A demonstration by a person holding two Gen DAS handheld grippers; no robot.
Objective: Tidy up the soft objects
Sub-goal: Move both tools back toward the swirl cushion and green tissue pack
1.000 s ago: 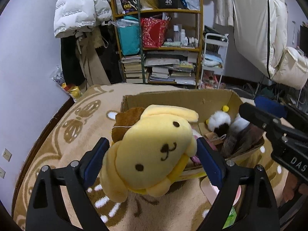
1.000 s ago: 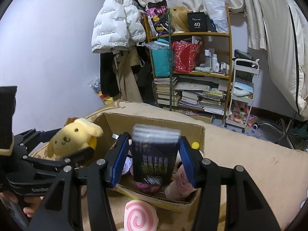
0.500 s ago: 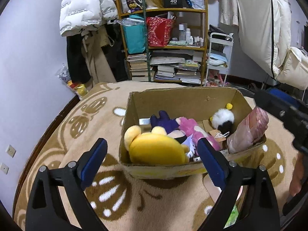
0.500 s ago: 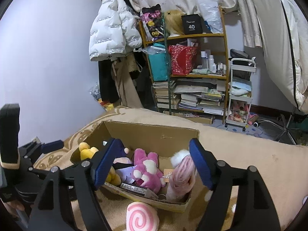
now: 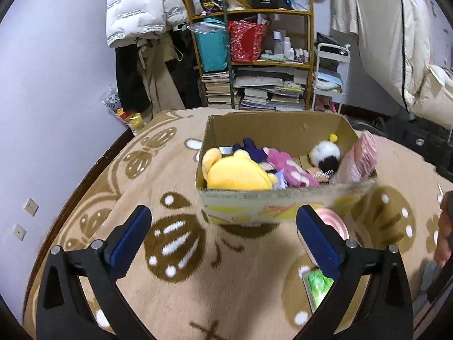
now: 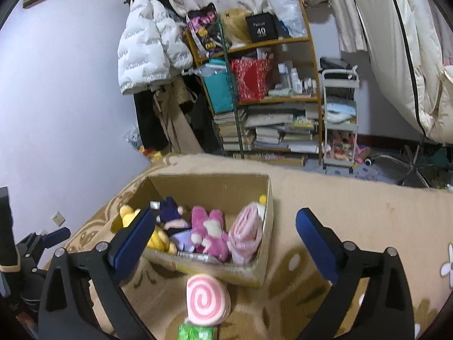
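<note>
Since a second ago both loads have left the grippers: the yellow dog plush (image 5: pixel 237 172) that was between the left jaws now lies face-down in the left end of the cardboard box (image 5: pixel 283 206), and the dark striped item once in the right jaws is no longer held. Left gripper (image 5: pixel 223 239) is opening, jaws spread wide with nothing between them, hovering over bare rug short of the box. Right gripper (image 6: pixel 226 243) is also opening, wide and empty, box seen between its blue pads. In the box, left to right: yellow plush, dark purple plush (image 5: pixel 252 148), pink plush (image 5: pixel 288 167), black-and-white fluffy toy (image 5: pixel 324 155), rolled pink cloth (image 5: pixel 356 161) leaning at the right wall. In front of the box, on the rug, sits a pink spiral roll plush (image 6: pixel 206 300), with a green packet (image 6: pixel 195 333) just below it at the frame bottom. Surface is a tan rug (image 5: pixel 175 289) with brown cartoon pattern. Room behind: lavender wall (image 5: pixel 56 90) at left, white puffer jacket (image 5: pixel 138 5) hanging upper left, wooden bookshelf (image 5: pixel 254 56) stacked with books and bags upper centre, white trolley cart (image 6: pixel 339 119) beside it, pale bedding hanging upper right. A hand shows at the right edge of the left view (image 5: pixel 443 240).
</note>
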